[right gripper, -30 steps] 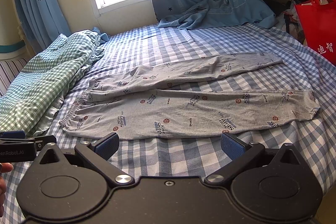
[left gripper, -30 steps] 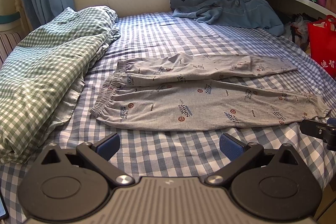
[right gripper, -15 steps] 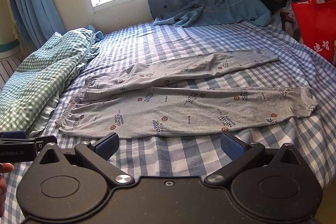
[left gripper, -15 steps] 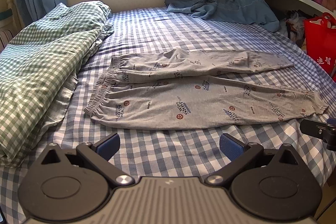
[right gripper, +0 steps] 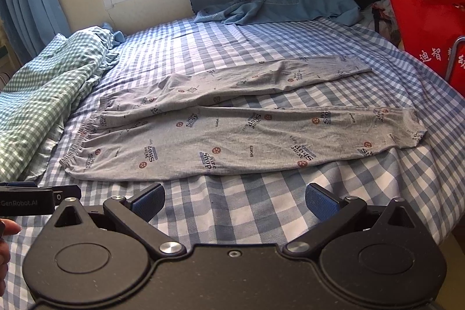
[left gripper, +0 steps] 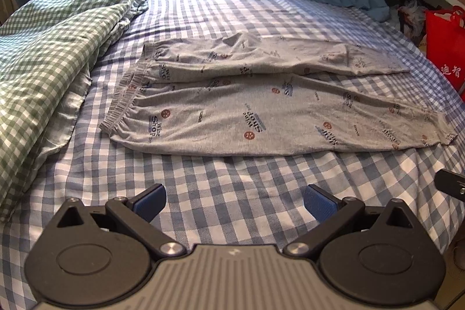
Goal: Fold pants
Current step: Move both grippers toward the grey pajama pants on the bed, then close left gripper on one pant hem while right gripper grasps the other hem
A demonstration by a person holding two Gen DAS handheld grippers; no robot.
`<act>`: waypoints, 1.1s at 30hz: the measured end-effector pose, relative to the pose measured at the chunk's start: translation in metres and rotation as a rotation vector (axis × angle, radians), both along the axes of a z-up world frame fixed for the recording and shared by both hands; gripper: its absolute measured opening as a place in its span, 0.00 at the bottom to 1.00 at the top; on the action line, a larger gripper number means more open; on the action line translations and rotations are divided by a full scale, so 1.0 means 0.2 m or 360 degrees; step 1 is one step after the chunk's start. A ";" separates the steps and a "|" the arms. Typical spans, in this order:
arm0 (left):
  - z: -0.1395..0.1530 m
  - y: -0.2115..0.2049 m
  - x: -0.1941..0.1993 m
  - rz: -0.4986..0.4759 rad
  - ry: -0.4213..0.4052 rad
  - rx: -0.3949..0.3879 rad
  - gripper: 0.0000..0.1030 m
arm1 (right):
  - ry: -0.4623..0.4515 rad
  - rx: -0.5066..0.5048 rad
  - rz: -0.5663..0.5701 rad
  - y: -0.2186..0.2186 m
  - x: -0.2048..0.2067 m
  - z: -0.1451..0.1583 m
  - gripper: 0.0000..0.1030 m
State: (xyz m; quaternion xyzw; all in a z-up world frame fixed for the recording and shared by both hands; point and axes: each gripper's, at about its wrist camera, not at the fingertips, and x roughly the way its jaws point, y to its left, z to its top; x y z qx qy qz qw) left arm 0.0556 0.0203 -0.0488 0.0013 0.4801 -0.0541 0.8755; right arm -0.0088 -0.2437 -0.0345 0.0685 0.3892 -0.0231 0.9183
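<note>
Both claws are closing in on the pants [left gripper: 261, 109], lying flat on the bed [left gripper: 232, 188]; you're holding left claw [left gripper: 234, 201] and right claw [right gripper: 234, 201] wide open, empty, ready for grabbing.

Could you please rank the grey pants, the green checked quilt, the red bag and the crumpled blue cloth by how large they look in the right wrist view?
1. grey pants
2. green checked quilt
3. crumpled blue cloth and red bag: look alike; bag cut off by the frame edge.
</note>
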 end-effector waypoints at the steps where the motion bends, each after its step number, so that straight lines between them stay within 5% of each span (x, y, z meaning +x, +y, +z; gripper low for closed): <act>1: -0.03 0.01 0.05 0.0045 0.0066 0.0008 1.00 | 0.0005 -0.0013 -0.0004 -0.01 0.00 0.00 0.99; 5: -0.06 0.12 0.25 0.0194 0.0162 -0.0074 1.00 | 0.0046 -0.0083 0.0034 -0.08 0.06 -0.01 0.99; 9: 0.03 0.20 0.55 0.0224 0.0022 -0.0005 1.00 | 0.0029 -0.0115 0.0184 -0.21 0.29 0.03 0.99; 13: 0.19 0.19 0.98 0.0155 -0.0201 0.0123 1.00 | -0.0110 -0.0234 0.0497 -0.39 0.76 0.16 0.99; 18: 0.24 0.07 1.53 -0.0205 -0.0363 0.0184 1.00 | -0.0166 -0.0230 0.0867 -0.58 1.50 0.22 0.99; 22: 0.11 -0.10 1.91 -0.0541 -0.0230 0.0255 1.00 | -0.0026 -0.0164 0.1101 -0.63 2.02 0.09 1.00; 27: -0.22 -0.21 2.23 -0.0757 0.0026 0.0176 0.99 | 0.0215 -0.0103 0.1276 -0.54 2.54 -0.25 0.99; 30: -0.40 -0.23 2.35 -0.0871 0.0204 0.0117 0.91 | 0.0374 0.0013 0.1359 -0.49 2.76 -0.47 0.86; 33: -0.54 -0.26 2.42 -0.0967 0.0320 0.0114 0.74 | 0.0457 -0.0070 0.1527 -0.40 2.87 -0.62 0.78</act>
